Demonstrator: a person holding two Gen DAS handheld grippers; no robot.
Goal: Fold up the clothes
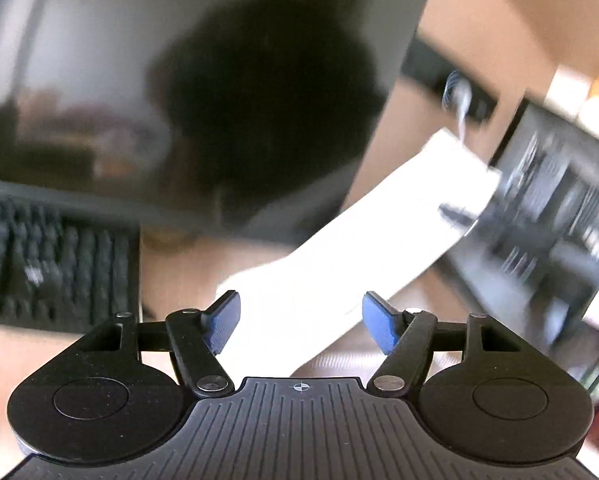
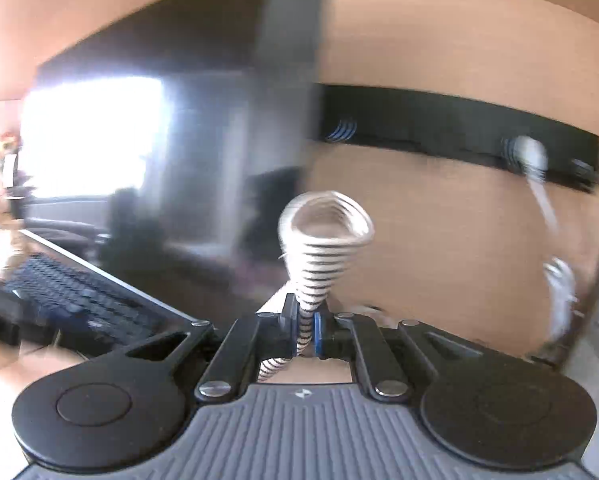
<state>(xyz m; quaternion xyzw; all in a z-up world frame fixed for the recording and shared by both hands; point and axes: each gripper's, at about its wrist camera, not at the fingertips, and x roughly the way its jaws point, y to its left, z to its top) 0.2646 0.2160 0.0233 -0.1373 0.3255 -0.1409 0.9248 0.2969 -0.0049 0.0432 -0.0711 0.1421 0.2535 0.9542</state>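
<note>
- Striped sock (image 2: 319, 256) sits pinched between the blue pads of my right gripper (image 2: 306, 330); its ribbed cuff gapes open above the fingertips, and the rest trails down behind them.
- My left gripper (image 1: 301, 322) is spread wide, blue pads (image 1: 223, 322) apart, nothing pressed between them.
- Only the left wrist view shows a white cloth (image 1: 359, 248), blurred, lying on the wooden desk (image 1: 171, 276) just beyond the open pads; I cannot tell what garment it is. It runs up to the right toward a dark, blurred shape I cannot identify.
- Only the right wrist view shows the sock in my grip, and a second striped sock (image 2: 533, 160) hanging farther off at the right, against a black strip (image 2: 439, 120) on the wooden wall.
- Both views catch the dark keyboard (image 2: 75, 300) at the left and the large dark monitor (image 1: 179, 60) behind it.
- Everything past my fingers is smeared, so finer detail is lost.
</note>
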